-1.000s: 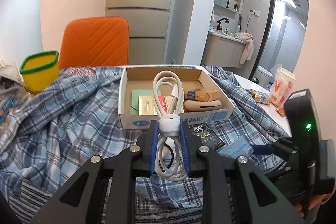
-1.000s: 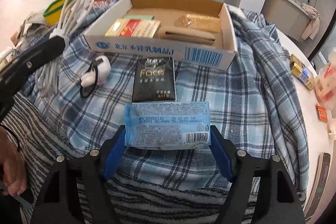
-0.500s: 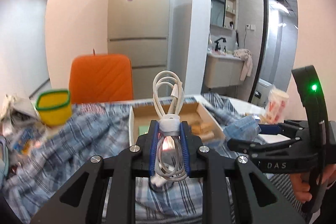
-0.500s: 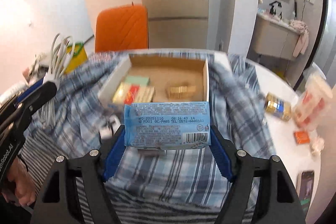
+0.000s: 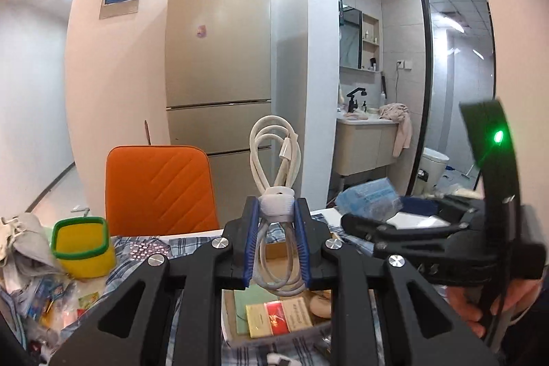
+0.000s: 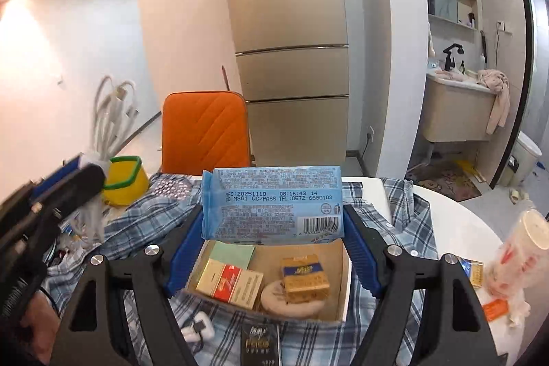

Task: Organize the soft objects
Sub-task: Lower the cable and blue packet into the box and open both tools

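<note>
Now that both grippers have risen above the box [image 6: 345, 276], left gripper [image 5: 276, 246] clamps the cable [image 5: 274, 160], right gripper [image 6: 272, 246] the wipes pack [image 6: 272, 201], ready for dropping in.

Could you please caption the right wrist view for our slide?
Right tool holds a blue wipes pack above the open cardboard box.

A tall beige refrigerator [image 5: 218, 64] is seen against the far wall, with an orange chair [image 6: 206, 129] placed in front of it. A yellow container with a green rim [image 5: 82, 242] is set on the table at the left, beside crumpled wrappers. A bathroom vanity [image 6: 456, 112] is visible through the doorway at the right (a pinkish towel [image 6: 497, 91] is draped over its edge). A white toilet [image 5: 432, 165] is partly shown beyond it.
</note>
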{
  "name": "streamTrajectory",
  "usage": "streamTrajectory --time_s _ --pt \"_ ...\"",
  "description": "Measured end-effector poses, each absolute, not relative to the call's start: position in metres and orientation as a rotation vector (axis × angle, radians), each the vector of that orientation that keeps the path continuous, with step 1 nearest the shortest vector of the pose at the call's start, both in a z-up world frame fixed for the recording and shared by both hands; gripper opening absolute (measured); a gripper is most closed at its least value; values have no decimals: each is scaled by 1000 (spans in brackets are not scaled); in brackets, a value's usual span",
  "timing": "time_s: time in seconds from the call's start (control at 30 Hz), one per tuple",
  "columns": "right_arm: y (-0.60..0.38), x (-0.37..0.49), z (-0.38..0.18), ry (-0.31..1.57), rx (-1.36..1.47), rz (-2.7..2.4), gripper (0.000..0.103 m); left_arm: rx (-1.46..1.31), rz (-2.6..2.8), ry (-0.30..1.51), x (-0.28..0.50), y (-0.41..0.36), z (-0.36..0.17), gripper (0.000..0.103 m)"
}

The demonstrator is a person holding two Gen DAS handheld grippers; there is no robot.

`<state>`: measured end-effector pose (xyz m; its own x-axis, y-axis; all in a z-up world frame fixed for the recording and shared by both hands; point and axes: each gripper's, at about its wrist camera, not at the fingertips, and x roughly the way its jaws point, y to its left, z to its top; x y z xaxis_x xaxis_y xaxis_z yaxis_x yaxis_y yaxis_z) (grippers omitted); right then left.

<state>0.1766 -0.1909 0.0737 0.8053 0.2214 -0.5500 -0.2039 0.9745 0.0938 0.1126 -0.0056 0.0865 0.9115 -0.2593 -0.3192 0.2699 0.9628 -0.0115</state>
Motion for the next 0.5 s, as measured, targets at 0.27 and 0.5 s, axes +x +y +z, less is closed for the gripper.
streamTrajectory --time_s 0.27,0.5 --pt "-186 215 14 646 4 188 78 13 -225 519 167 -1 22 19" --pt "-180 234 -35 732 -35 196 78 6 -231 649 185 -5 -14 19"
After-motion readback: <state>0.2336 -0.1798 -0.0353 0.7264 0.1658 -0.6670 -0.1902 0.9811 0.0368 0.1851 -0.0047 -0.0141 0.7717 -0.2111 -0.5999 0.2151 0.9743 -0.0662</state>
